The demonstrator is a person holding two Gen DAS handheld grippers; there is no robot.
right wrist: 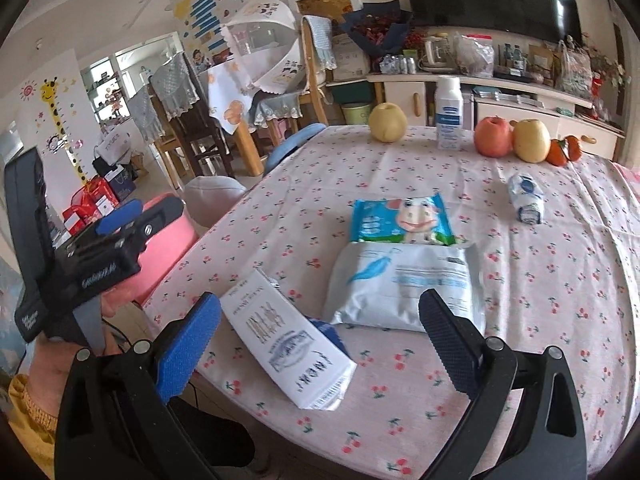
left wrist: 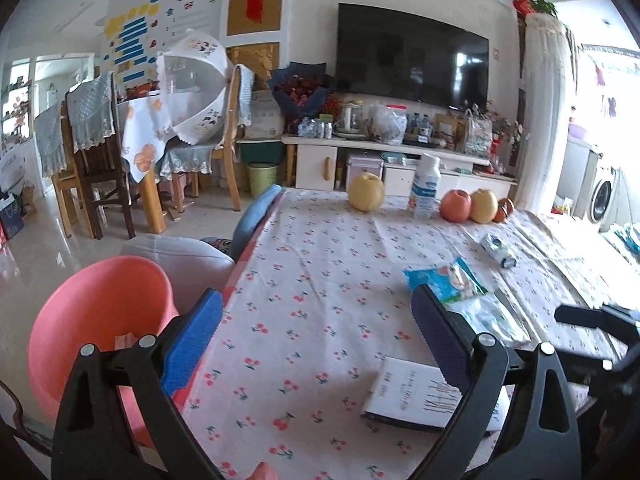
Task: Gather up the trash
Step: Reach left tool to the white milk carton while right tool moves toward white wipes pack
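Left wrist view: left hand-held gripper (left wrist: 316, 332) is hovering wide open and empty over the cherry-print worktop (left wrist: 320, 264), beside the salmon-pink plastic bin (left wrist: 96, 312).

Right wrist view: right hand-held gripper (right wrist: 320, 336) is gaping wide, holding nothing, framing the flattened white paper carton (right wrist: 288, 340) near the worktop's front edge. Probably light, crushable; pinching across its narrow width looks best.

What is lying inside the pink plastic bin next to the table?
In the pink plastic bin, one small pale cardboard-like piece shows near the bottom. The left claw covers the rest of the bin's inside.
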